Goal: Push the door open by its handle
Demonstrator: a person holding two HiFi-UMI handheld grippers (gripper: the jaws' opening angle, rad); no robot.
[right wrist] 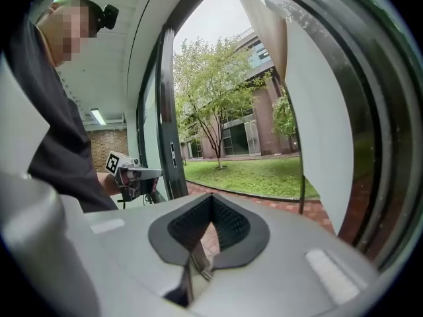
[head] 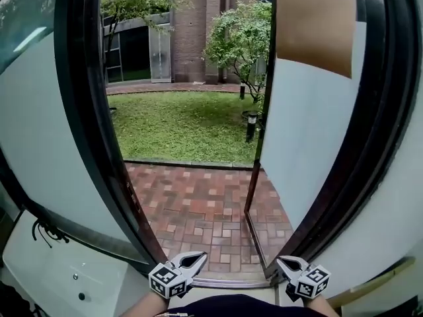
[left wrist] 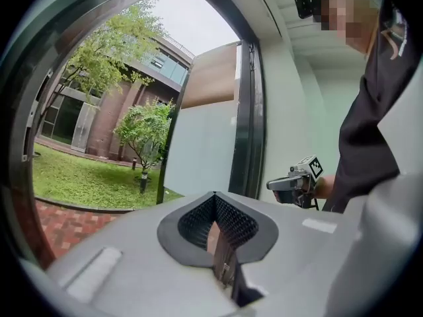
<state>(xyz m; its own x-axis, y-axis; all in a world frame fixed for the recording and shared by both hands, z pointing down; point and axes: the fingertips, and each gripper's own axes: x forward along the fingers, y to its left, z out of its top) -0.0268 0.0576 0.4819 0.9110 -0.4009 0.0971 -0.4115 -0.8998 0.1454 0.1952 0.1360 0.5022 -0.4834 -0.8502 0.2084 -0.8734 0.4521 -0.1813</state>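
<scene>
The frosted glass door (head: 310,131) stands swung outward on the right of the doorway, its dark edge (head: 254,177) over the brick paving. I cannot make out its handle in any view. My left gripper (head: 198,261) is low at the threshold, left of centre, shut and empty, clear of the door. My right gripper (head: 283,263) is beside it near the foot of the door, shut with nothing between its jaws. In the left gripper view the jaws (left wrist: 215,198) meet, and the right gripper (left wrist: 291,183) shows beyond. The right gripper view shows its closed jaws (right wrist: 211,198) and the left gripper (right wrist: 135,172).
A fixed frosted panel (head: 39,150) in a dark frame (head: 92,124) bounds the doorway on the left. A white counter (head: 59,273) with a black cable (head: 46,231) sits lower left. Outside lie brick paving (head: 205,210), a lawn (head: 185,124) and a bollard lamp (head: 250,125).
</scene>
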